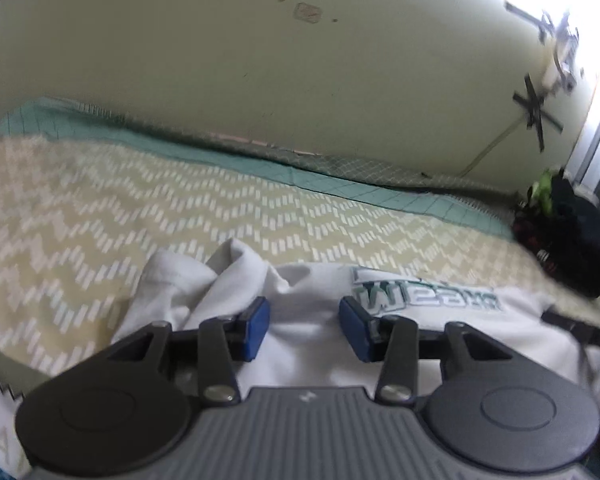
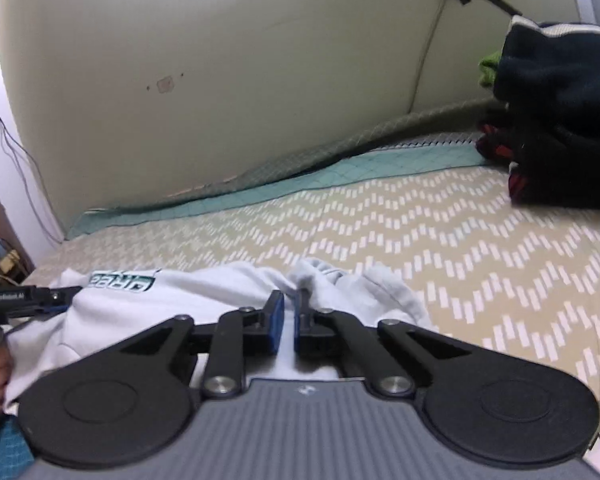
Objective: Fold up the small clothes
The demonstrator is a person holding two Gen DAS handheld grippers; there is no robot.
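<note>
A small white garment (image 1: pixel 312 308) with green lettering (image 1: pixel 424 294) lies on the patterned bed cover; it also shows in the right wrist view (image 2: pixel 204 296). My left gripper (image 1: pixel 304 326) is open, its blue pads (image 1: pixel 256 328) apart just above the cloth, beside a bunched sleeve (image 1: pixel 180 284). My right gripper (image 2: pixel 288 326) has its pads nearly together over the garment near a bunched sleeve (image 2: pixel 352 284); whether cloth sits between them is not visible. The left gripper's tip (image 2: pixel 32 300) shows at the garment's left edge.
The beige zigzag bed cover (image 2: pixel 440 232) lies over a teal sheet (image 2: pixel 300 184) against a cream wall (image 2: pixel 240 60). A pile of dark clothes (image 2: pixel 560 120) sits at the far right, also in the left wrist view (image 1: pixel 568 236). Cables hang at the left (image 2: pixel 16 152).
</note>
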